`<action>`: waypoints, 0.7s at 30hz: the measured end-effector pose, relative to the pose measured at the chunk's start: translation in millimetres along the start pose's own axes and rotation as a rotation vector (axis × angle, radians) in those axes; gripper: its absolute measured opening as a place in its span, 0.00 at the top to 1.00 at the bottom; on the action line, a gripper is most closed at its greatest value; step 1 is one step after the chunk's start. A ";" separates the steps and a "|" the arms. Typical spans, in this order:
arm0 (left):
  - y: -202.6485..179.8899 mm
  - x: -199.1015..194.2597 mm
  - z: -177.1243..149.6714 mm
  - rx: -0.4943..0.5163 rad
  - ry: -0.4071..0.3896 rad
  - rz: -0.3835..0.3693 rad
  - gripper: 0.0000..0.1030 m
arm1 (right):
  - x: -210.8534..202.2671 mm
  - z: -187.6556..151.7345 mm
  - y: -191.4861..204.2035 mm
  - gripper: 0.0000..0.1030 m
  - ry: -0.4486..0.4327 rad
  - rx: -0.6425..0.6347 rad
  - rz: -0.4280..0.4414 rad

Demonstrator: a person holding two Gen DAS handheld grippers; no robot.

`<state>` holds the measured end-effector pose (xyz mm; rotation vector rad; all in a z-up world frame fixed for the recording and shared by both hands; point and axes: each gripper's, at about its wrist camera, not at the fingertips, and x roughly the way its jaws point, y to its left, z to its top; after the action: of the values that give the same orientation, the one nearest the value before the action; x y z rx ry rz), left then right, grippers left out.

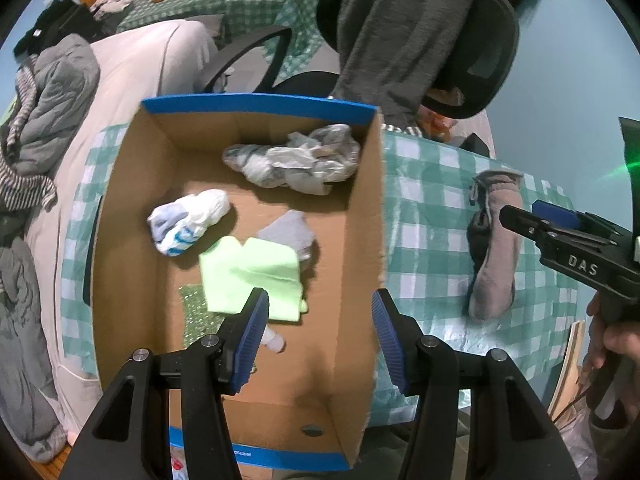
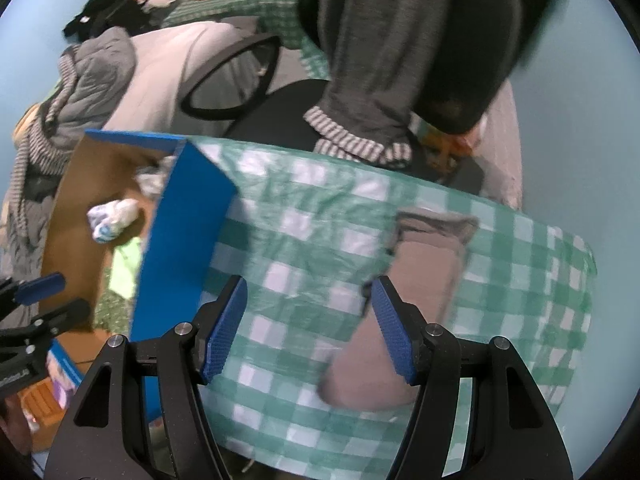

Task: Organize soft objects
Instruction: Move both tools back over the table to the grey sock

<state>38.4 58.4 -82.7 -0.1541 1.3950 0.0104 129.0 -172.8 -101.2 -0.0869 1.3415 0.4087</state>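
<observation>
Both sets of jaws were apart and empty. My left gripper [image 1: 320,320] hung over the cardboard box [image 1: 362,216], nothing between the pads. Already in the box: a pale green cloth [image 1: 252,276], a white-and-blue bundle [image 1: 188,222], a grey-white crumpled bundle [image 1: 296,160] at the far end, and a small grey piece [image 1: 290,232] tucked behind the green one.

My right gripper [image 2: 310,328] pointed down at the green-checked table [image 2: 304,216], just right of the box's blue wall. The grey mitten [image 2: 416,304] was the one soft thing I could see outside the box; it lay flat on the cloth, cuff away from me. The right pad sat over its edge and the left pad over bare cloth, so the jaws weren't centred on it. The right wrist view was blurred, so I couldn't tell whether the pad touched it.

My read was that the next step was to pick up the mitten. To do it well:
- shift right until the mitten's body sat midway between the pads
- straddle it across its narrow width, not lengthwise
- descend square, then close on fabric only; the tablecloth was loose and crinkled and would likely pinch up with it
- lift clear of the blue wall before crossing to the box
- keep the left gripper out of the drop path
</observation>
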 end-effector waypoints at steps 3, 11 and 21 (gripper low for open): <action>-11.5 1.5 2.9 0.022 0.002 -0.006 0.47 | 5.0 -3.1 -14.1 0.37 0.016 0.029 -0.025; -43.4 7.5 12.4 0.082 0.002 -0.018 0.47 | 18.2 -13.2 -35.7 0.37 0.051 0.082 -0.061; -79.8 32.4 23.4 0.147 0.034 -0.006 0.47 | 31.9 -18.8 -49.3 0.37 0.087 0.101 -0.079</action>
<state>74.9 -20.6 -102.4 -0.0357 1.4233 -0.0997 133.5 -216.3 -144.6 -0.0744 1.4370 0.2728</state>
